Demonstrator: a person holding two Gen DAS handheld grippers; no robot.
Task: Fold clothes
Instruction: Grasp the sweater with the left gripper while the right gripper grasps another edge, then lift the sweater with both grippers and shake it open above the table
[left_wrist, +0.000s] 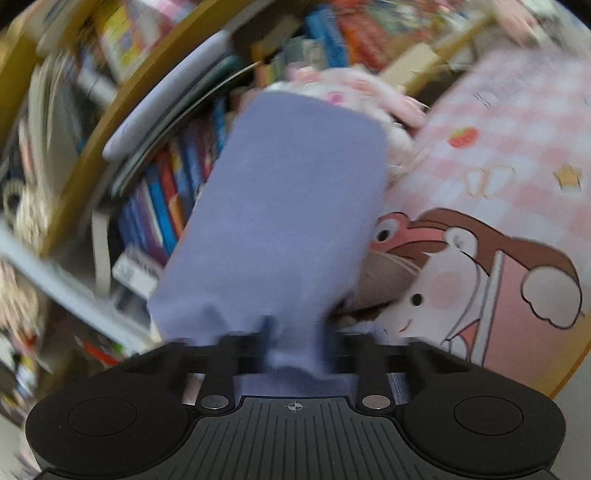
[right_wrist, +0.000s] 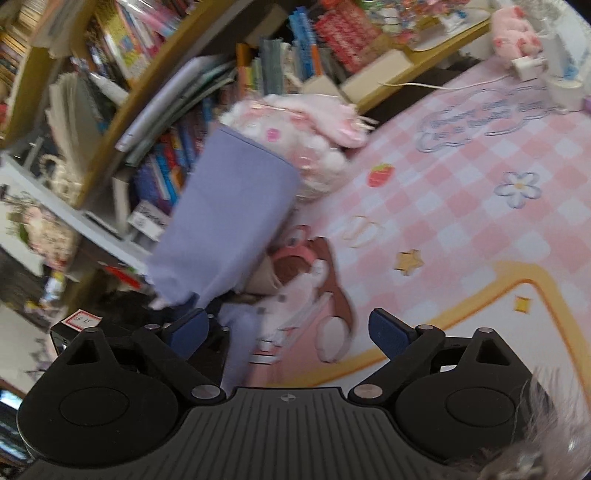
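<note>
A lavender cloth (left_wrist: 288, 221) is lifted off the pink checked mat (left_wrist: 498, 129), stretched out ahead of my left gripper (left_wrist: 291, 339). Its near end is bunched between that gripper's closed jaws, so the left gripper is shut on it. In the right wrist view the same lavender cloth (right_wrist: 229, 221) hangs at left of centre. My right gripper (right_wrist: 288, 330) is open with its blue pads (right_wrist: 388, 332) wide apart. A strip of the cloth runs down just inside its left finger, and neither pad presses on it.
A pink-and-white plush toy (right_wrist: 295, 147) lies on the mat behind the cloth. A crowded bookshelf (right_wrist: 147, 92) stands along the left and far side. A white charger with its cable (right_wrist: 528, 66) sits at the far right. A fuzzy sleeve (right_wrist: 535, 424) shows at lower right.
</note>
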